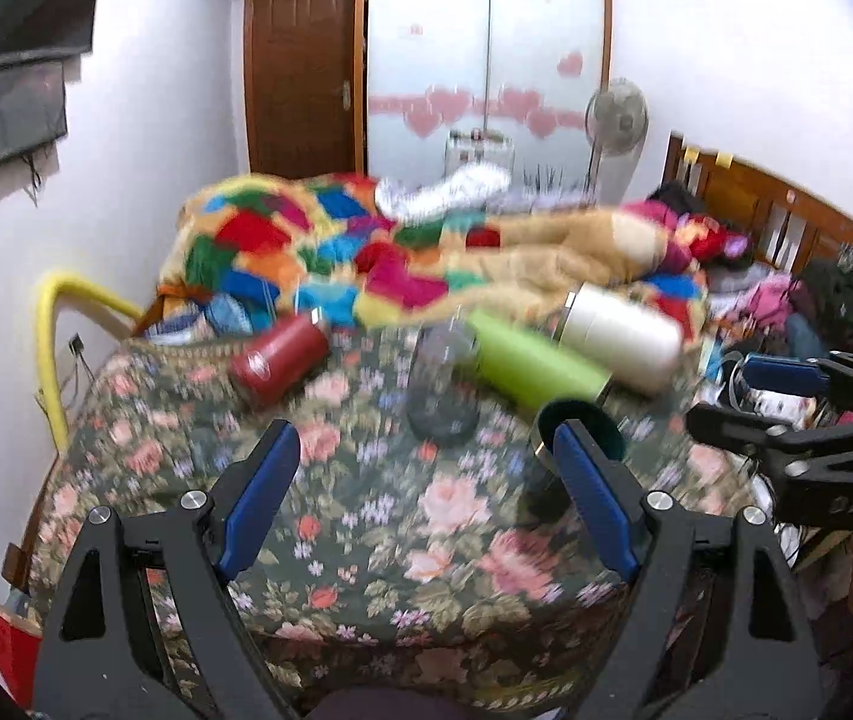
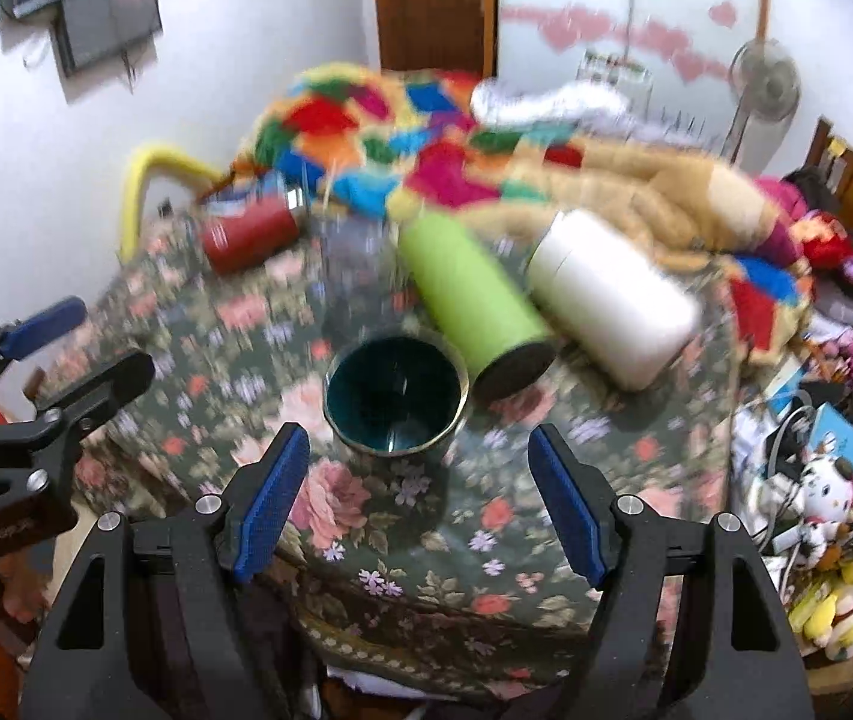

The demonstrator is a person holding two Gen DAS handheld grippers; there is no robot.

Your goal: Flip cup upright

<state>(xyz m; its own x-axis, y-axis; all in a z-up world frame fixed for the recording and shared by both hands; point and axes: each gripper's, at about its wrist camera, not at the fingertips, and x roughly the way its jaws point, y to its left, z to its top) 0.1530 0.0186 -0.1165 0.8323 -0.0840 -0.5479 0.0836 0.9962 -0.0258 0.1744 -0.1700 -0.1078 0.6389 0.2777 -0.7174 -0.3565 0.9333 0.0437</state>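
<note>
Cup (image 2: 395,399): teal bowl-shaped, mouth up, standing on floral cloth (image 2: 426,540) beside green bottle (image 2: 474,306).
Handling: likely rigid, glazed, slippery; grip opposite rim walls.
Right gripper (image 2: 420,504): wide open, empty, just short of cup.
Left gripper (image 1: 426,510): wide open, empty.

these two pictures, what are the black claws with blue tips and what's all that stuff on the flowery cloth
The claws are hand-held grippers: a person holds one in each hand, no robot arm. Each carries a wide-angle camera looking along its two blue-padded fingers, so each picture is one gripper's own view. The left gripper and the right gripper are both open and hold nothing.

On the floral cloth a dark teal cup stands with its mouth up. Behind it, a red bottle, a green bottle and a white bottle lie on their sides. A clear glass stands between the red and green ones, though blur hides its details.
</note>
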